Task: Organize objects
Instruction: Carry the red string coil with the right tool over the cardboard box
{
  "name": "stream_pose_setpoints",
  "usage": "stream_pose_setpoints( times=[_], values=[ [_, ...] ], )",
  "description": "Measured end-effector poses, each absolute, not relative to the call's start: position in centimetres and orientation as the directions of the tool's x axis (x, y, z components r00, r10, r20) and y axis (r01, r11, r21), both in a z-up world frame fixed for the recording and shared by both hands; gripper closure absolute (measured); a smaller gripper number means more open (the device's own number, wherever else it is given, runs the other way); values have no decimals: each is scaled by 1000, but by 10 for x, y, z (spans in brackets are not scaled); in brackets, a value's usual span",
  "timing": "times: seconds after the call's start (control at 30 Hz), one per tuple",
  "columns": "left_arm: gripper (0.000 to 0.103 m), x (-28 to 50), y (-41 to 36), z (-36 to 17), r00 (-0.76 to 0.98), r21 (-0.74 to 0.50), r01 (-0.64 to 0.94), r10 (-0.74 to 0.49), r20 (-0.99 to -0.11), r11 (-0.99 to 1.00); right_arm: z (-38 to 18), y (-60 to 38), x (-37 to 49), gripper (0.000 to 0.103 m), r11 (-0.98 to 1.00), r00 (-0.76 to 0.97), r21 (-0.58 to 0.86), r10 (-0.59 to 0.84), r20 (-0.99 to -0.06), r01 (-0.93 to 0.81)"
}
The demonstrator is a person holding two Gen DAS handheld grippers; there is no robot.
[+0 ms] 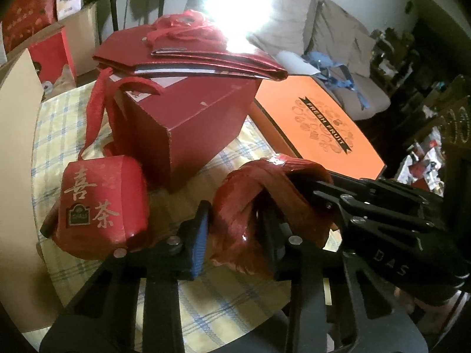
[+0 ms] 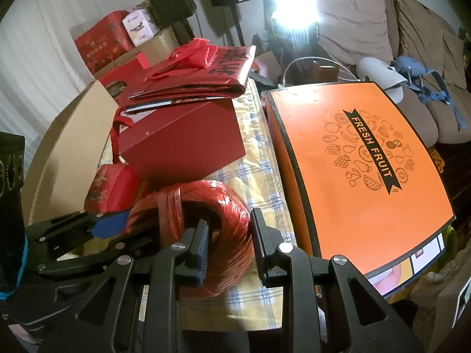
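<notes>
A red coil of plastic twine lies on the checked tablecloth. My right gripper straddles one side of the coil, one finger inside its hole, jaws closed onto the band. My left gripper straddles the coil's other side, jaws around the band. The right gripper's fingers reach into the coil from the right in the left wrist view. A small red tea box sits left of the coil. A big red box stands behind, with folded red bags on top.
An orange "Fresh Fruit" box fills the table's right side. Cardboard boxes and red cartons stand at the left and back. A sofa with a blue strap is behind. A bright lamp glares at the back.
</notes>
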State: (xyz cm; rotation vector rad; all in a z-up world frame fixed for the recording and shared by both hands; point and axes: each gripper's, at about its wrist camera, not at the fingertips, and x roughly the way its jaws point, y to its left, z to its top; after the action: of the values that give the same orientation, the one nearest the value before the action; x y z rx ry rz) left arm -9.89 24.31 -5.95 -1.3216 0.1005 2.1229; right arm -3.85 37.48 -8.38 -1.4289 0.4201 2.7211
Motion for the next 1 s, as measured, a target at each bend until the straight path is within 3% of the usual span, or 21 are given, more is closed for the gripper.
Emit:
stream_pose_setpoints(
  times=[1.0],
  values=[
    [76,-93,145,3,-453,-237,-431,436,-777,-871,-22,283,-46,78,-987,-655,158,-126,-745,11]
  ],
)
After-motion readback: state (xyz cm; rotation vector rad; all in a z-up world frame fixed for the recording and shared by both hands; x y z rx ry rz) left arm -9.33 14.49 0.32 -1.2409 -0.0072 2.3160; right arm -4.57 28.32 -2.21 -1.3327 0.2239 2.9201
